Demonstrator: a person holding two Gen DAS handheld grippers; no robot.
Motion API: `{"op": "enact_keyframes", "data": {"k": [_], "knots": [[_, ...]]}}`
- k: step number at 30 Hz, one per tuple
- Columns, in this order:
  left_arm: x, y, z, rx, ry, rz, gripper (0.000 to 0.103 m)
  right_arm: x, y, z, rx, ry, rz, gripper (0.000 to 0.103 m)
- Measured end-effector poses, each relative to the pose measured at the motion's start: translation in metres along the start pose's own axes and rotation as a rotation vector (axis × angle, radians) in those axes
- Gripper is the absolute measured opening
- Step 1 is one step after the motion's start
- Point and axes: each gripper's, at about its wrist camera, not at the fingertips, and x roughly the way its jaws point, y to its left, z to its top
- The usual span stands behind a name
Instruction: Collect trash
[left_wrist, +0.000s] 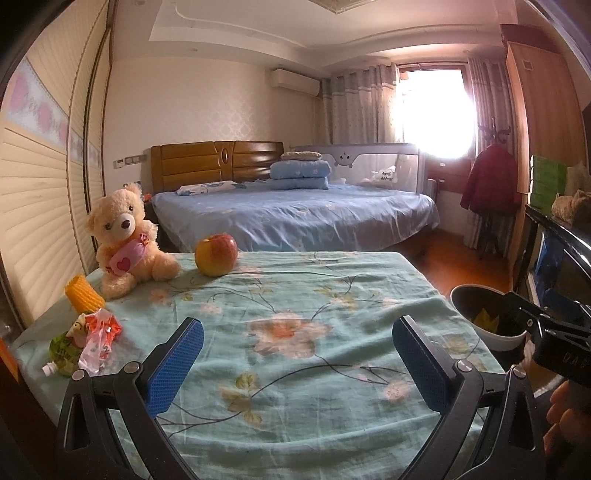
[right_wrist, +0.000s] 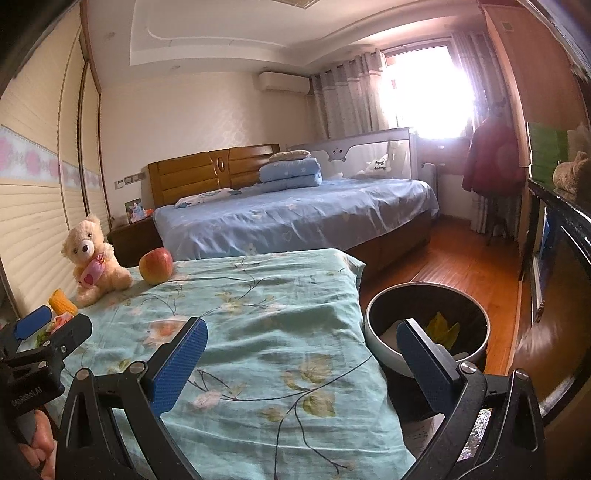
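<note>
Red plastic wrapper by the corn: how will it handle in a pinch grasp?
The wrapper looks thin and crinkled, so probably floppy and very light. Its glossy film may slip between pads. It lies against the green pouch, which might shift too.

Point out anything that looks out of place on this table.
A crumpled red-and-white wrapper and a squashed green drink pouch lie at the table's left edge, near the corn cob. They look like litter beside the tidy teddy bear and apple.
</note>
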Motion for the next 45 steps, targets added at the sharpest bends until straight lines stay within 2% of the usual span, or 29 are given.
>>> {"op": "enact_keyframes", "data": {"k": [45], "knots": [[0.001,0.001,-0.004,0.005,-0.007,0.005,0.103,0.000,0.013,-0.001,-0.014,0.015,0.041,0.103]]}}
